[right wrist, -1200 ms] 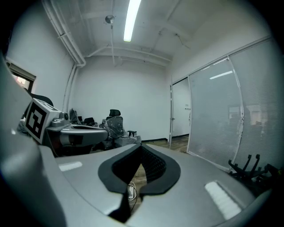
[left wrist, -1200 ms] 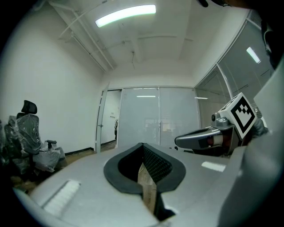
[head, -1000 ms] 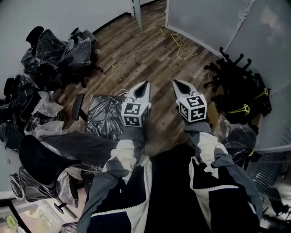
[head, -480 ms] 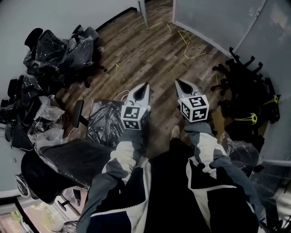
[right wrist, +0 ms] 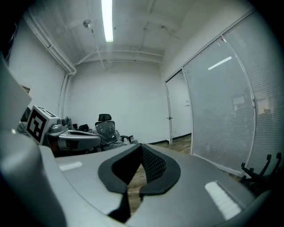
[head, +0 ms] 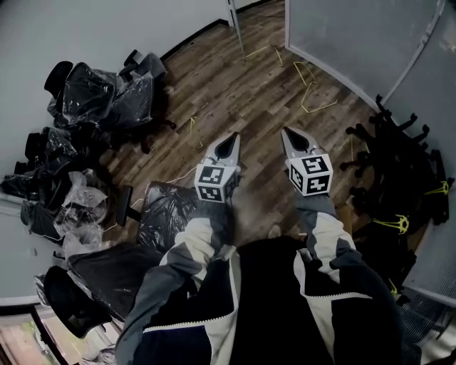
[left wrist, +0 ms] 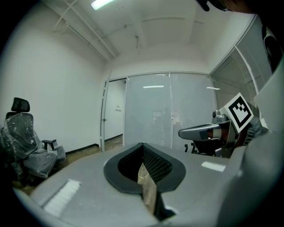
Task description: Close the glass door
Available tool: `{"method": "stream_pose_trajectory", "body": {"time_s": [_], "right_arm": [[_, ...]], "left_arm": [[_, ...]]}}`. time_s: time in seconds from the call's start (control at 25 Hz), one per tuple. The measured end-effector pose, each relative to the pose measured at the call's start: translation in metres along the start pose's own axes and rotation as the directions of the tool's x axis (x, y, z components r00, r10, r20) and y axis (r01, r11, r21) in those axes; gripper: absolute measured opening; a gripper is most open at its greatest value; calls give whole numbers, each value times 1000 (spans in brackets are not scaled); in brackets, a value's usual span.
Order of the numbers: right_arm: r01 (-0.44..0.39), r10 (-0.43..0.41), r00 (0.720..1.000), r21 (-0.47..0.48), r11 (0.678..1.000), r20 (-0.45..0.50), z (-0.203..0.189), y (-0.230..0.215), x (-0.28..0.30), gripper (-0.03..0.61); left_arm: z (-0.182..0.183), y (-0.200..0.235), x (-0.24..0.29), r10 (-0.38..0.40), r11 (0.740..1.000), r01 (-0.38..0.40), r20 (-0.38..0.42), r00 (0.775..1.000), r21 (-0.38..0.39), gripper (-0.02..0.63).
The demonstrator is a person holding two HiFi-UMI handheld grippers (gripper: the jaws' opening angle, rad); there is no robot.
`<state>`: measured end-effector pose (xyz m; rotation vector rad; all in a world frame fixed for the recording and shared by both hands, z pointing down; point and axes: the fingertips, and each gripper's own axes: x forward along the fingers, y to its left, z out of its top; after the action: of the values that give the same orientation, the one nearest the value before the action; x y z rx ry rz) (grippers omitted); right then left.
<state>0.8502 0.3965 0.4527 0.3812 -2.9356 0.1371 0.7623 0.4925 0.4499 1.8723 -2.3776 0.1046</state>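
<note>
Both the left claw and the right claw are pressed together, empty. We see the glass door well ahead at the far edge of the floor, upright and edge-on. It is roughly in line with the left claw, which is probably the nearer.

I'm seeing left claw and right claw, both grey and pointed, each with a black-and-white marker cube; sleeves grey and cream, jacket dark.

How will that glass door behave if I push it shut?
The glass door stands as tall as its doorway, so it is probably heavy and slow to start. As a thin, rigid pane it likely stays stiff and swings rather than tips.
</note>
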Motion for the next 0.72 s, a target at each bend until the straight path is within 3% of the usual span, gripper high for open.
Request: {"method": "stream_pose_trajectory", "body": {"time_s": [0.36, 0.56, 0.72], "right_arm": [[-24, 23, 999, -6, 1000, -34, 0, -67, 60, 5], [-29, 28, 998, -24, 999, -52, 1, -79, 112, 5], [-32, 29, 998, -45, 998, -62, 10, -80, 168, 5]], "left_arm": [[7, 18, 94, 4, 1000, -4, -13, 1000, 16, 0], [5, 54, 137, 4, 1000, -4, -8, 1000, -11, 0], [8, 109, 171, 13, 1000, -14, -3, 1000, -6, 0]]}}
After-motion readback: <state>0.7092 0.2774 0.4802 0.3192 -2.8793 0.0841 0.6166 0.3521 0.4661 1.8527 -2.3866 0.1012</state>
